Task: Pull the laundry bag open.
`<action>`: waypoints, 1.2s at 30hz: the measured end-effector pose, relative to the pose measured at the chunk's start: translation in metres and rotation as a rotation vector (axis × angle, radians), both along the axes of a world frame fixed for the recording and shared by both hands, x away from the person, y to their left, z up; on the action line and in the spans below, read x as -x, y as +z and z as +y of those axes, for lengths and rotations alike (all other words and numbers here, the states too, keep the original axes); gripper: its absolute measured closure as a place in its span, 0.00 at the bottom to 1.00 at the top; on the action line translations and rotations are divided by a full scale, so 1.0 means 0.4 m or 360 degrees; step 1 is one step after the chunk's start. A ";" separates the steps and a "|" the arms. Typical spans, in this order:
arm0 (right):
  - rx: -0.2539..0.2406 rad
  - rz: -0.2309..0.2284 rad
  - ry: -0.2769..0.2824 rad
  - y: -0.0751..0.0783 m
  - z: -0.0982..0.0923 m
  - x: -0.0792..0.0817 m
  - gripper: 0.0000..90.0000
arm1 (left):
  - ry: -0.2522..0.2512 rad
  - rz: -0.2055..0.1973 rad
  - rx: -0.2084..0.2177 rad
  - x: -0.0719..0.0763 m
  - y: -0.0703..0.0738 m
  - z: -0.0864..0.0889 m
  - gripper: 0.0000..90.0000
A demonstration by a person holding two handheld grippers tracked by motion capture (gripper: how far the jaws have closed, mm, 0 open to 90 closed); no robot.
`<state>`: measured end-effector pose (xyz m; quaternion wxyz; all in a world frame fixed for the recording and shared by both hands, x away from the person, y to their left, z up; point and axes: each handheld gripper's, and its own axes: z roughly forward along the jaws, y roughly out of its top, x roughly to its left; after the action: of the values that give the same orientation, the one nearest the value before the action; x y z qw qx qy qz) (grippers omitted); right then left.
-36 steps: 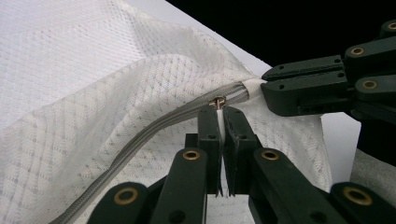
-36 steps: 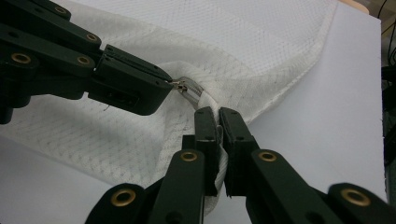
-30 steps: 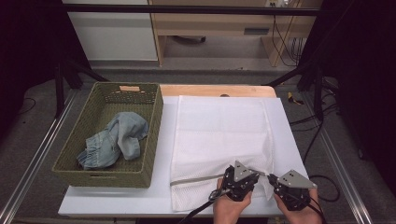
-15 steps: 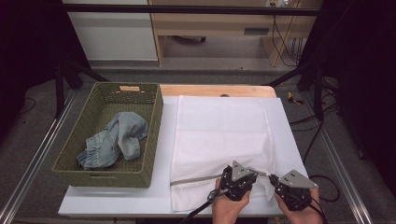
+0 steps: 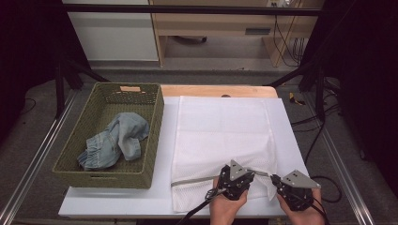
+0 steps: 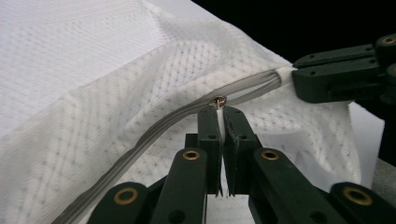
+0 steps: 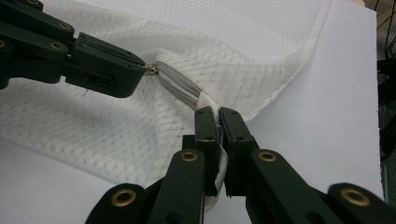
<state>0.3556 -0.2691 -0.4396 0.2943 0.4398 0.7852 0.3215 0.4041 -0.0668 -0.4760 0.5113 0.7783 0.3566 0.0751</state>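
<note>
A white mesh laundry bag [image 5: 220,131] lies flat on the white table [image 5: 117,201], with its grey zipper [image 5: 197,180] running along the near edge. My left gripper [image 5: 252,173] is shut on the small metal zipper pull [image 6: 218,100]; in the left gripper view its jaws [image 6: 221,111] pinch the pull's tab. My right gripper [image 5: 273,178] is shut on the bag's near right corner, at the end of the zipper tape [image 7: 180,86], and holds it [image 7: 215,112] slightly lifted. The two grippers are close together, tips facing each other.
A green woven basket [image 5: 157,112] stands at the left of the table with a crumpled blue denim garment [image 5: 117,140] inside. The table's front edge is just below my hands. Black frame posts and cables [image 5: 324,183] stand off to the right.
</note>
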 end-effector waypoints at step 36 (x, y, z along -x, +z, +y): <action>0.0010 -0.0004 -0.0031 0.000 -0.008 0.002 0.96 | 0.0154 0.0007 -0.0012 -0.004 0.002 0.127 0.96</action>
<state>0.3547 -0.2723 -0.4395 0.2997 0.4460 0.7817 0.3166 0.4059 -0.0159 -0.4750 0.5032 0.7623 0.3947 0.0994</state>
